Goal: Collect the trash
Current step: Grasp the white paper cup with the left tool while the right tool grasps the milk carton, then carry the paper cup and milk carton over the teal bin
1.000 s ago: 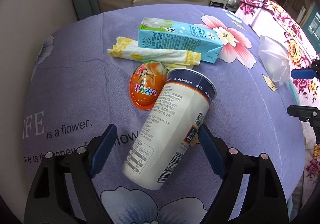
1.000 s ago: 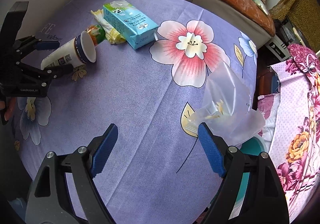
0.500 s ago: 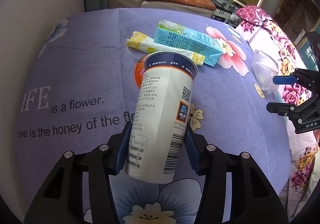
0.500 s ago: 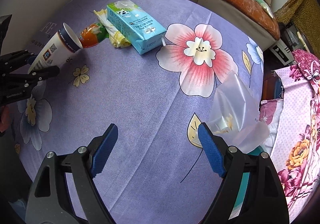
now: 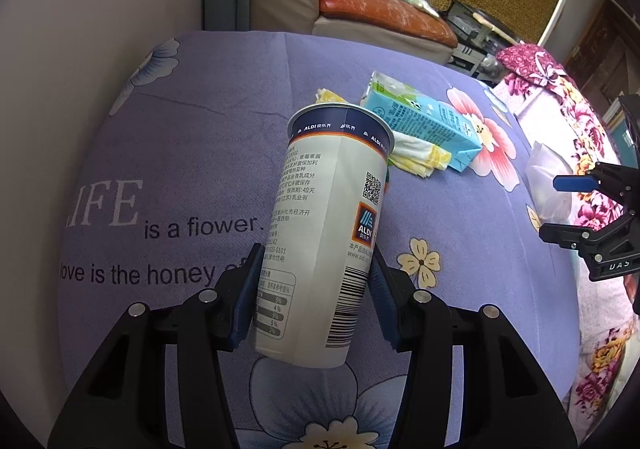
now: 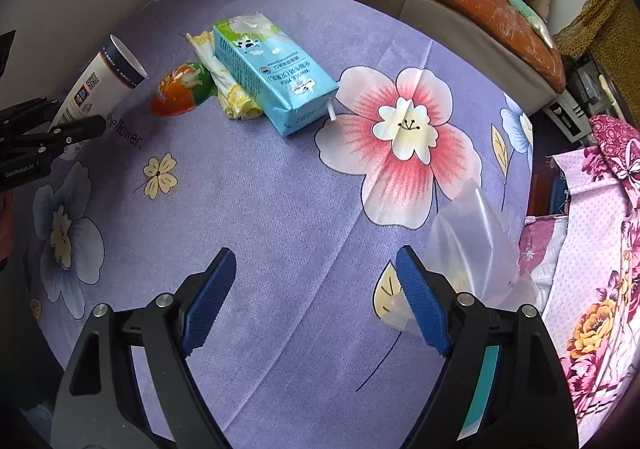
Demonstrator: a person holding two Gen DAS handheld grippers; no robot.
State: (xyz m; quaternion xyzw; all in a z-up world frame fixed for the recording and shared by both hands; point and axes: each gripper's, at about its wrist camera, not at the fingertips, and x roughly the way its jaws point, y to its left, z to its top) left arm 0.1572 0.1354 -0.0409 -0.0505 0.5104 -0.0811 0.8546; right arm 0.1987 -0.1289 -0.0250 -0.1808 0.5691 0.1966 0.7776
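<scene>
The left gripper [image 5: 316,289] clamps the paper cup [image 5: 328,233], lifted; the right gripper [image 6: 316,301] gapes empty. Milk carton [image 6: 268,73], wrapper [image 6: 224,89] and orange capsule [image 6: 180,89] remain, far left.

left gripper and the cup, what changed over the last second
The left gripper, open around the lying paper cup a second ago, closed its jaws on it and lifted it off the tablecloth, mouth tilted upward. That uncovers the orange egg-shaped wrapper in the right wrist view. The milk carton, yellow wrapper and clear plastic bag stayed put; the right gripper stayed open and empty.
</scene>
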